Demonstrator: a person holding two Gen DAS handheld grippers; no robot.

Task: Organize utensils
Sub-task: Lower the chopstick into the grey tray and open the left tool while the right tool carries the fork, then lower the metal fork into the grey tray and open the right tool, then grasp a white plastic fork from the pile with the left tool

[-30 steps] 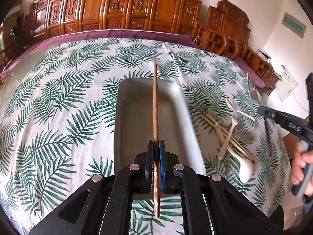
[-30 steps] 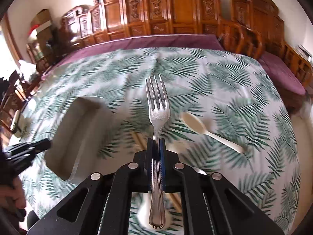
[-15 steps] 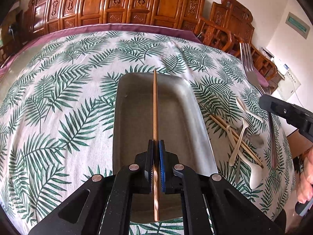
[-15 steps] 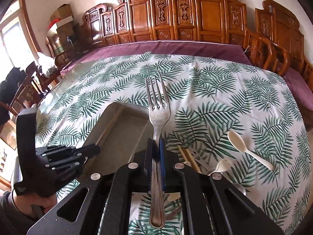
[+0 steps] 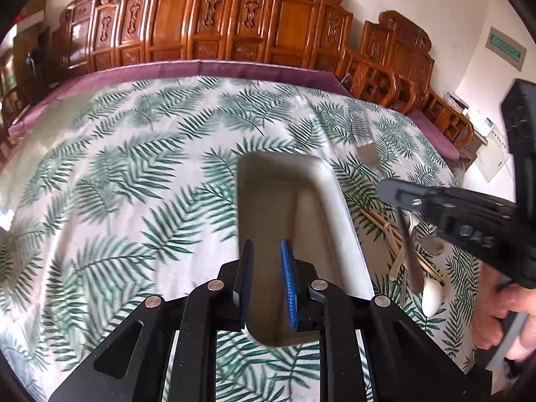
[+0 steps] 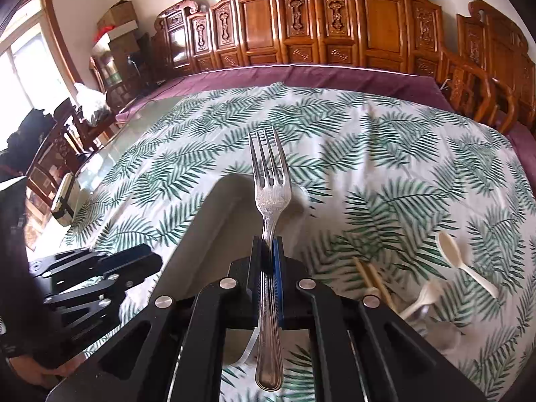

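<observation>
A long grey tray [image 5: 331, 201] lies on the palm-leaf tablecloth. My left gripper [image 5: 266, 251] is open and empty over the tray's near end. A wooden chopstick [image 5: 295, 221] lies along the tray floor, blurred. My right gripper [image 6: 267, 251] is shut on a metal fork [image 6: 269, 194], tines pointing forward over the tray [image 6: 214, 207]. In the left wrist view the right gripper [image 5: 395, 191] hovers at the tray's right side with the fork [image 5: 368, 154]. The left gripper [image 6: 100, 268] shows at the left in the right wrist view.
Right of the tray lie chopsticks [image 5: 385, 227], white plastic spoons [image 5: 430, 298] and metal cutlery in a loose pile. A white spoon [image 6: 462, 261] and chopsticks [image 6: 368, 271] show in the right wrist view. Carved wooden chairs [image 5: 234, 23] line the table's far side.
My left gripper opened and let the chopstick drop into the tray. My right gripper carried the fork left, over the tray.
</observation>
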